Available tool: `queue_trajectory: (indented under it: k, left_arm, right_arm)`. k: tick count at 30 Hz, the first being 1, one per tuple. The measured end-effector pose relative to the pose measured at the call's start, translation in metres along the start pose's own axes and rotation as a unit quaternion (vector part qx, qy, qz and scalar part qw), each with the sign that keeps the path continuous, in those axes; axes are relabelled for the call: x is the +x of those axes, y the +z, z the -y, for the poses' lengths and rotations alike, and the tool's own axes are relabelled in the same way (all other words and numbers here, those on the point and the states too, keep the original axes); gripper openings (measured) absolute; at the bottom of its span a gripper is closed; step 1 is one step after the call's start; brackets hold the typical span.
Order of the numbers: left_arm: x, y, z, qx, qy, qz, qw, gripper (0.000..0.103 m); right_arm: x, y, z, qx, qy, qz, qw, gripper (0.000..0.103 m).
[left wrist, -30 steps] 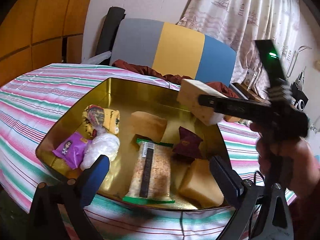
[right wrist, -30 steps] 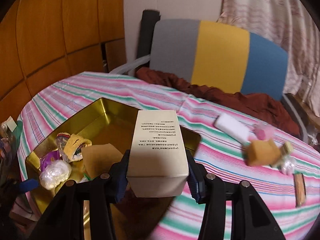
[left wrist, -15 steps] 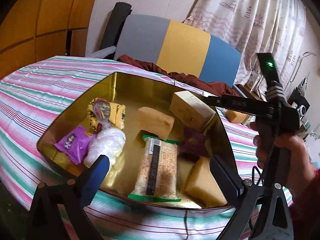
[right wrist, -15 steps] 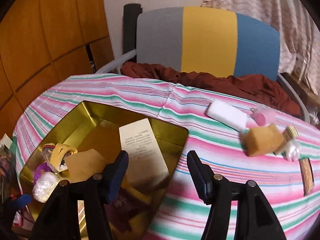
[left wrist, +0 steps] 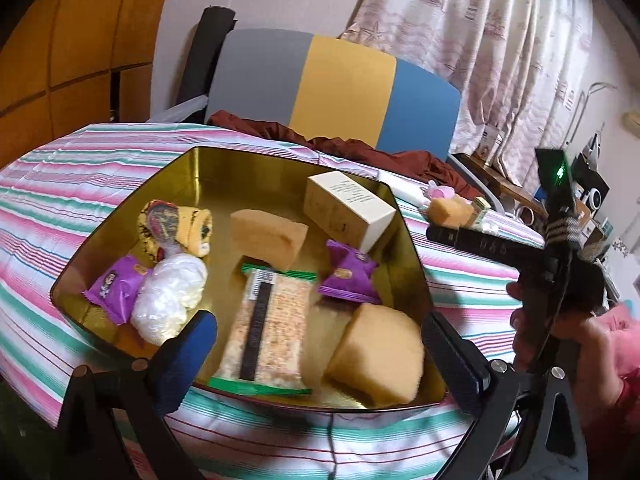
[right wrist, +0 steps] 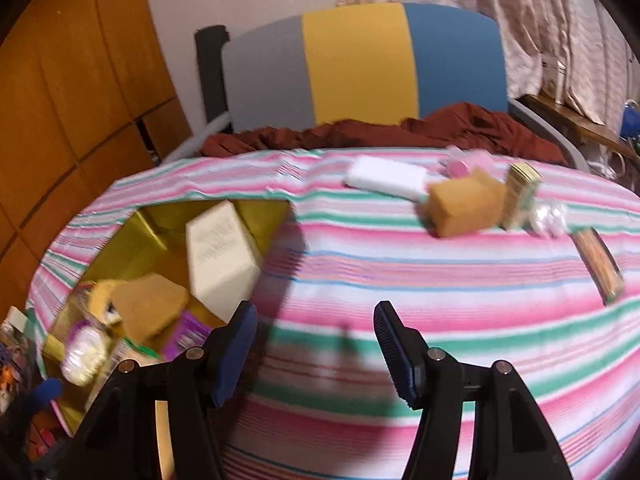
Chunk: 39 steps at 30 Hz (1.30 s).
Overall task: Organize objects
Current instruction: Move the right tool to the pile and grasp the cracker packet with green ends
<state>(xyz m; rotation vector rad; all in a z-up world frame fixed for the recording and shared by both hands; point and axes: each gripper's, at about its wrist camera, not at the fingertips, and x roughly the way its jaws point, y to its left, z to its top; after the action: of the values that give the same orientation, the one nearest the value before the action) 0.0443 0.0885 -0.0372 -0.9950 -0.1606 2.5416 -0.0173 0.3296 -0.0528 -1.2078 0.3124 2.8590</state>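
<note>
The striped counter (right wrist: 400,280) is filling both views, and the gold tin (left wrist: 412,248) is sitting on it at about eight o'clock in the right wrist view, already crowded with snacks. The cream carton (left wrist: 348,210) is now lying inside the tin, propped against its wall at two o'clock in the left wrist view; a second ago the right tool (right wrist: 316,344) was clamping it above the tin, so its jaws have just been opening and nothing is sitting between them now. That suggests one more item is sorted and the right tool, released and empty, is swinging toward the loose pile at one o'clock: a white block (right wrist: 386,178), an orange sponge (right wrist: 466,202), a small gold-lidded box (right wrist: 520,196), a clear crinkled wrapper (right wrist: 550,218) and a brown bar (right wrist: 600,266), all still waiting outside the tin. The left tool (left wrist: 320,344) is hanging spread and empty over the tin's six o'clock edge, gripping nothing. Inside the tin two sponge blocks, a long cracker packet (left wrist: 268,320) and two purple sachets are lying apart from one another. The right wrist view is smeared, so the carton's print is unreadable, the pink item (right wrist: 464,164) behind the sponge is hard to identify, and the tin's lower corner is being cut off by the tool's frame.
</note>
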Motion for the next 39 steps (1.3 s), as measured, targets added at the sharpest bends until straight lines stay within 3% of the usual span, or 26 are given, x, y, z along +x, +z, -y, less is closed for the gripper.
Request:
queue_trajectory:
  k: [13, 25, 28, 31, 39]
  left_arm:
    - [0.003, 0.003, 0.057, 0.069, -0.04, -0.024, 0.9965, 0.103]
    - [0.027, -0.003, 0.126, 0.139, -0.087, -0.068, 0.9841, 0.103]
    - [0.033, -0.004, 0.138, 0.147, -0.095, -0.077, 0.9815, 0.103]
    - [0.039, -0.004, 0.149, 0.153, -0.1, -0.088, 0.9792, 0.103]
    - [0.05, 0.002, 0.161, 0.156, -0.1, -0.101, 0.9775, 0.103]
  right_arm:
    - [-0.015, -0.039, 0.08, 0.039, -0.071, -0.01, 0.997, 0.062]
    - [-0.036, -0.047, 0.181, 0.119, -0.137, -0.004, 0.983, 0.062]
    - [-0.038, -0.039, 0.204, 0.126, -0.16, 0.001, 0.979, 0.062]
    - [-0.037, -0.02, 0.234, 0.138, -0.174, 0.013, 0.975, 0.075]
    - [-0.012, 0.036, 0.291, 0.127, -0.171, -0.002, 0.977, 0.075]
